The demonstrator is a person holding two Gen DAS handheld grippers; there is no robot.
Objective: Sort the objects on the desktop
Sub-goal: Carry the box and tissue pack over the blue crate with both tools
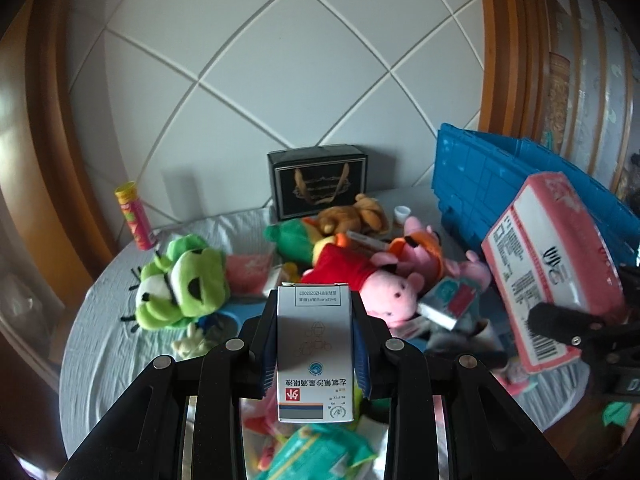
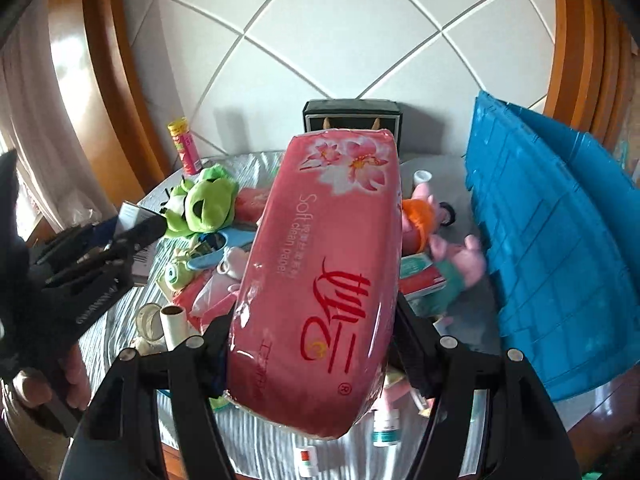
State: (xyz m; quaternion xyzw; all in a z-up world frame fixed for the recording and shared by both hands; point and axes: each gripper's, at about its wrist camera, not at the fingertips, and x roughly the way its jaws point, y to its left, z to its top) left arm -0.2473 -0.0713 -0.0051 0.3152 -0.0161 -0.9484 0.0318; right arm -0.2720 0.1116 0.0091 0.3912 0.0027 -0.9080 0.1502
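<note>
Left wrist view: left gripper (image 1: 316,344) clamped on white medicine box (image 1: 315,354), raised off the clutter, presumably for sorting; blue crate (image 1: 492,184) beyond, right.

Right wrist view: right gripper (image 2: 312,344) half-spread, pinching pink tissue pack (image 2: 324,272) left of the crate. Grey cloth-covered table (image 2: 256,440); white quilted wall (image 2: 320,32).

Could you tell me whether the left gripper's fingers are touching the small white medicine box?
Touching. The left wrist view shows the left gripper shut on the white medicine box, both fingers pressed flat against its sides with no gap.

Pink floral tissue pack (image 2: 320,280), blue crate (image 2: 552,256)
</note>
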